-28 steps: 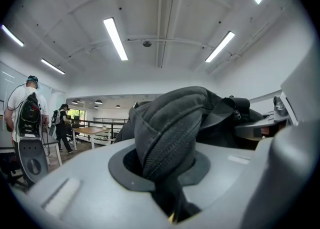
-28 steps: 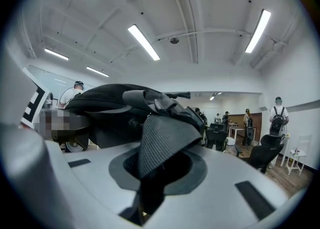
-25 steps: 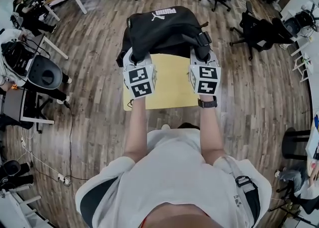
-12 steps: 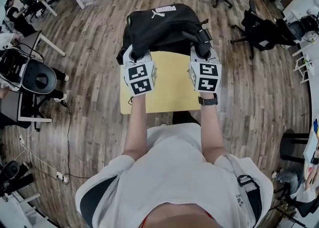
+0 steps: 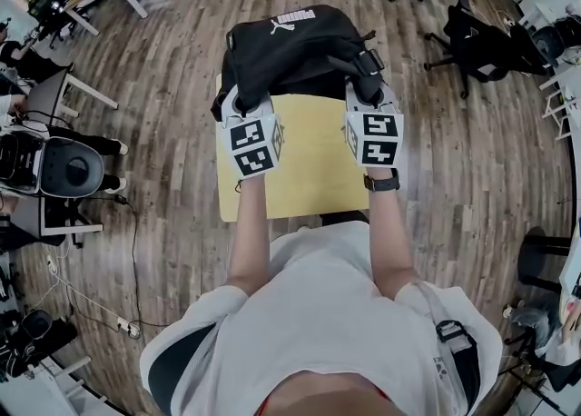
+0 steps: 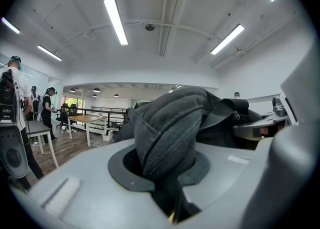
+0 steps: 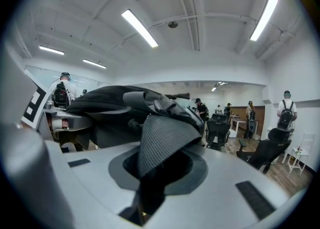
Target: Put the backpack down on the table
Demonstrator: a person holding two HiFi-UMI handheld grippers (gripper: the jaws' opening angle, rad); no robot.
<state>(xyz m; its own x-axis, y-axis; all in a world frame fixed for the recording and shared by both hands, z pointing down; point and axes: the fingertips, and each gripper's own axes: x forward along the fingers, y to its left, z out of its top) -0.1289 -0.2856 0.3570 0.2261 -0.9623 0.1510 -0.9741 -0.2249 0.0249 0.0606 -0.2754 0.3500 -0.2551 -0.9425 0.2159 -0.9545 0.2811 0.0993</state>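
A black backpack (image 5: 292,51) with a white logo hangs over the far edge of a small yellow table (image 5: 309,162). My left gripper (image 5: 243,104) is shut on the bag's near left side, a fold of dark fabric (image 6: 167,138) squeezed between its jaws. At the near right side my right gripper (image 5: 367,96) is shut on a grey ribbed shoulder strap (image 7: 161,143). Both grippers point nearly level, side by side. In the head view the fingertips are hidden in the fabric.
Wooden floor surrounds the table. Black office chairs (image 5: 477,37) stand at the far right, a stool (image 5: 546,262) at the right edge. Equipment and a white desk (image 5: 54,164) stand at the left. People (image 7: 286,115) stand across the room.
Both grippers and the backpack have moved forward over the table and sunk a little. The grips look unchanged.
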